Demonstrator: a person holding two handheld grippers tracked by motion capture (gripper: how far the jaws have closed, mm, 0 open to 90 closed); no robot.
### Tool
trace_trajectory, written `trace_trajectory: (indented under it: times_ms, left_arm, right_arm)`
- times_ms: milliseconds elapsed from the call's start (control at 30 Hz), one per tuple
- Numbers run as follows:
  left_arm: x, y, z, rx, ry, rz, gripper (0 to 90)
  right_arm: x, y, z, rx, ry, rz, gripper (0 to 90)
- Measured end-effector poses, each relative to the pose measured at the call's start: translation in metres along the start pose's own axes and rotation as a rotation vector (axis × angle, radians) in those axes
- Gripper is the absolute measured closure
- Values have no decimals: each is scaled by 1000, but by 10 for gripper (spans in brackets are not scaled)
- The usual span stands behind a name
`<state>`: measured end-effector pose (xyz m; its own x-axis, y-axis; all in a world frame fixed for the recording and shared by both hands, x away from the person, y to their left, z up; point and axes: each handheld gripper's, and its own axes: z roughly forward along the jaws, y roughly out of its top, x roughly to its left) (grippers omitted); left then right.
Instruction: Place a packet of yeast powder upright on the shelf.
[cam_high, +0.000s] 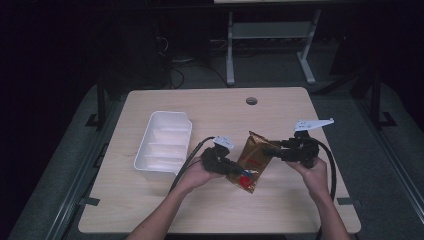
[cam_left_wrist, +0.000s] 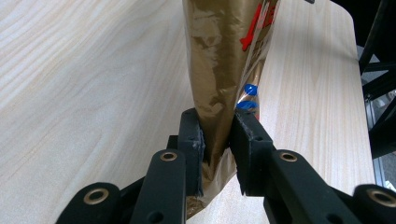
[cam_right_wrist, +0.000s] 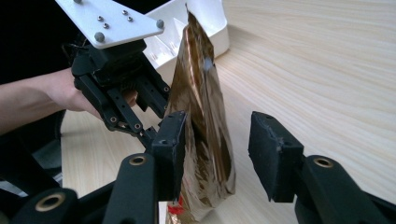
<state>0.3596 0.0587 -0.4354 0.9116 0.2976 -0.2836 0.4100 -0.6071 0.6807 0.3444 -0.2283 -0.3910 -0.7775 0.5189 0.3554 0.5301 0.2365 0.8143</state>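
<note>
Forearms of the person come in over the near edge of the desk, each hand holding a black two-jaw gripper. Largest is the pale wooden desk (cam_high: 165, 205) itself, a rounded rectangle with fine straight grain and a small round cable hole (cam_high: 251, 101) near its far edge. On its left half, close to the left edge, sits a white plastic tray (cam_high: 141, 161), oblong, smooth and divided into compartments.

Between the two hands, toward the near right part of the desk, is a crinkled gold foil pouch (cam_high: 253, 155). Its film is glossy and creased, tapering to a flat sealed edge, with red lettering and small blue marks on one face and a red patch at the near end.

From the left gripper view, the left gripper (cam_left_wrist: 217, 140) has its ribbed black pads pressed onto one end of the pouch, pinching the foil flat between them. The right gripper (cam_right_wrist: 217, 144) has its jaws spread: the pouch stands between them, close against the left-hand pad in that view and clear of the other.
</note>
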Motion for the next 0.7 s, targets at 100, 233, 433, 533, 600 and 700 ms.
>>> trace_trajectory:
  times_ms: [100,233,433,533,600,700]
  left_arm:
    - [-1,-1,-1,-6,-1,-1,742]
    - [-2,-2,-2,-9,9,10,741]
    - [-5,-9,-5,-24,18,3,702]
    - [-5,-10,-7,-25,23,-3,667]
    - [-5,-11,-10,-31,35,-3,647]
    - [-7,-12,-18,-50,55,-5,611]
  right_arm:
    - [-2,-6,9,26,17,17,572]
    - [0,-6,15,47,50,15,656]
    - [6,-5,17,48,65,-10,783]
    - [11,-3,19,51,63,-12,808]
    - [12,-3,19,51,69,-11,815]
    - [14,-1,18,54,63,-5,832]
